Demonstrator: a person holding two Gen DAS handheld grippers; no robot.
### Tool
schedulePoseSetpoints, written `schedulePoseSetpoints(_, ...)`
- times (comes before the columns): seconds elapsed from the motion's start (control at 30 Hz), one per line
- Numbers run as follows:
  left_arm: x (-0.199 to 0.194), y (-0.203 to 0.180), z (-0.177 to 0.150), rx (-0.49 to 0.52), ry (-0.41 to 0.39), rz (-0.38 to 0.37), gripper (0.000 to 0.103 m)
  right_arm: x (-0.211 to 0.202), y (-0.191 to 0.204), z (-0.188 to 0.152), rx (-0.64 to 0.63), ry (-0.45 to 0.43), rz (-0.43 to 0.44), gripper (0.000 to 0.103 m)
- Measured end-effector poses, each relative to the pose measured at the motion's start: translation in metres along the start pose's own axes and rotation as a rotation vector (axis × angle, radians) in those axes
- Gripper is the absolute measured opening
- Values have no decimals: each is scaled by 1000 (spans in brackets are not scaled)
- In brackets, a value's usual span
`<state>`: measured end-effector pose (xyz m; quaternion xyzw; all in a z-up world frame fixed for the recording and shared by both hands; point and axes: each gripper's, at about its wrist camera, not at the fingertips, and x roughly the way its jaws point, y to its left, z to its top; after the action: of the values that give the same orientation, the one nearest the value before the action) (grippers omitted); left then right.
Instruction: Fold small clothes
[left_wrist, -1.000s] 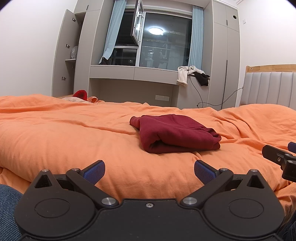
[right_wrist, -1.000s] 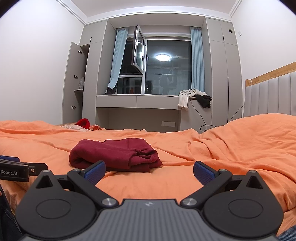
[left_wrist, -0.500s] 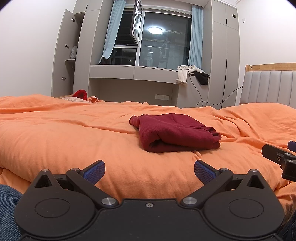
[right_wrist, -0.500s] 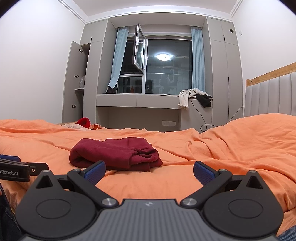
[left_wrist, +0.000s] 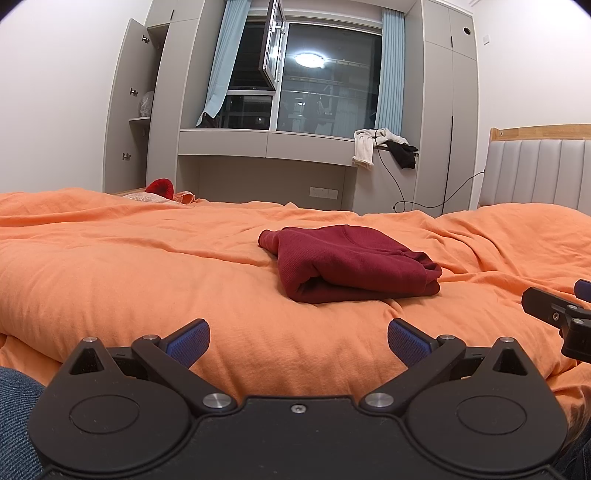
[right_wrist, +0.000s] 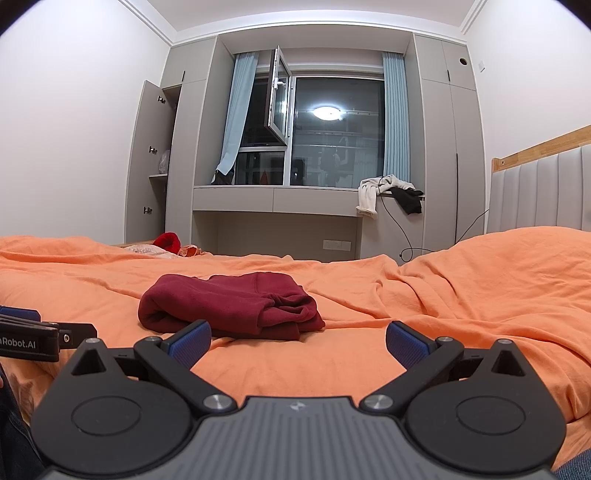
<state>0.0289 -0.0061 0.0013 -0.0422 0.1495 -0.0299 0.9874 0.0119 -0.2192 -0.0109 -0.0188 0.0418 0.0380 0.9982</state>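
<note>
A dark red garment (left_wrist: 351, 262) lies folded into a compact bundle on the orange bedspread (left_wrist: 147, 266); it also shows in the right wrist view (right_wrist: 229, 306). My left gripper (left_wrist: 298, 341) is open and empty, near the bed's front edge, short of the garment. My right gripper (right_wrist: 298, 341) is open and empty, also short of the garment, which lies ahead to its left. The right gripper's tip shows at the right edge of the left wrist view (left_wrist: 557, 314). The left gripper's side shows at the left edge of the right wrist view (right_wrist: 33, 338).
A padded grey headboard (left_wrist: 535, 170) stands at the right. A red item (left_wrist: 159, 185) lies at the bed's far edge. White and black clothes (left_wrist: 384, 146) hang on the window ledge, with a cable below. Grey wardrobes flank the window.
Both grippers have barely moved; the view has shifted slightly. The garment lies as before.
</note>
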Motion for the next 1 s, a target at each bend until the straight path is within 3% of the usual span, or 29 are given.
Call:
schedulePoseSetpoints(0.7, 2, 2, -4, 1, 0, -34, 102, 0, 0, 1, -1, 1, 0, 103)
schedulePoseSetpoints(1.0, -1, -8, -6, 73, -2, -20, 102, -1, 1, 1, -1, 2, 0, 103)
